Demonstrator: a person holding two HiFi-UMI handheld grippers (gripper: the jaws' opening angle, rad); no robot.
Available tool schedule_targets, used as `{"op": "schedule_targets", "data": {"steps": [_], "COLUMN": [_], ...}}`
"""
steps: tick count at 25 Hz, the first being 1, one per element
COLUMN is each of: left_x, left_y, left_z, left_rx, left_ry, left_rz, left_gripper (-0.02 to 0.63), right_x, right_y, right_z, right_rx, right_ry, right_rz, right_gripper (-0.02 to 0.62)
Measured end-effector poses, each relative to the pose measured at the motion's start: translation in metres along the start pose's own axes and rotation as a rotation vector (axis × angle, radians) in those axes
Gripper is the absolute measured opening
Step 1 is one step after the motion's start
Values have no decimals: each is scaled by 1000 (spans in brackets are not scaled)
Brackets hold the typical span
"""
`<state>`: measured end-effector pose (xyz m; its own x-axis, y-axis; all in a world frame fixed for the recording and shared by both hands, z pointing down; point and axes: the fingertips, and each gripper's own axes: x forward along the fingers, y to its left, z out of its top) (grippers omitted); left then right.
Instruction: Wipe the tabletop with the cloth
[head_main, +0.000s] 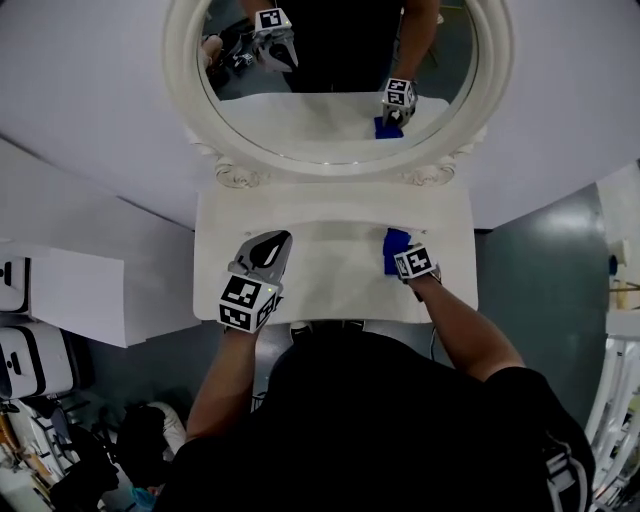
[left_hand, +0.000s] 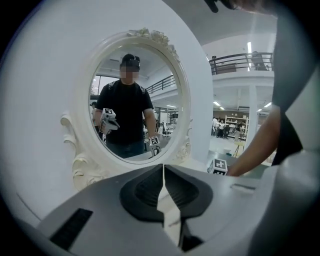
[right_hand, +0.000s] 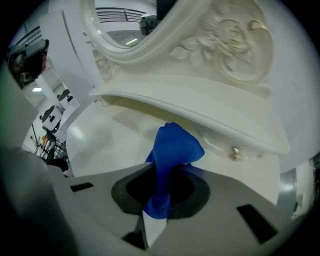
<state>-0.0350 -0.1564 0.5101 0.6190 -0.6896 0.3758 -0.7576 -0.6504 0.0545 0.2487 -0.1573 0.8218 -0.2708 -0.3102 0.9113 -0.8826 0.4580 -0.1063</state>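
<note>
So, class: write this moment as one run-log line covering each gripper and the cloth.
left gripper: shut, empty | right gripper: shut on blue cloth | blue cloth: at right side of tabletop, below mirror

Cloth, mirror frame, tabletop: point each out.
cloth (right_hand: 175, 145): right gripper view, bunched end above the jaws.
mirror frame (head_main: 180, 70): head view, left side of the rim.
tabletop (head_main: 330, 270): head view, bare middle.
</note>
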Motion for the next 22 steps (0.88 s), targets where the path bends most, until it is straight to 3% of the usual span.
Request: {"op": "schedule_targets", "data": {"steps": [5,11,17,22], "left_x": [-42,-95,-148,-190], "left_y": [26,60,95,119], "left_z": [-12,-33,-53,-72], "left_rx": [-25,-61,-100,-130], "left_ry": [-3,-4,-3,4], "left_rz": [65,158,261,337], "left_gripper": [17,18,17,17], "right_x": [22,47,61,73], "right_y": [109,240,357,423], "right_z": [58,98,119,123], "right_rx": [-152,-359,-450,-489], "right_ry": [-16,3,7,38], "right_rz": [126,266,426,498], "right_gripper": [40,40,40,40]}}
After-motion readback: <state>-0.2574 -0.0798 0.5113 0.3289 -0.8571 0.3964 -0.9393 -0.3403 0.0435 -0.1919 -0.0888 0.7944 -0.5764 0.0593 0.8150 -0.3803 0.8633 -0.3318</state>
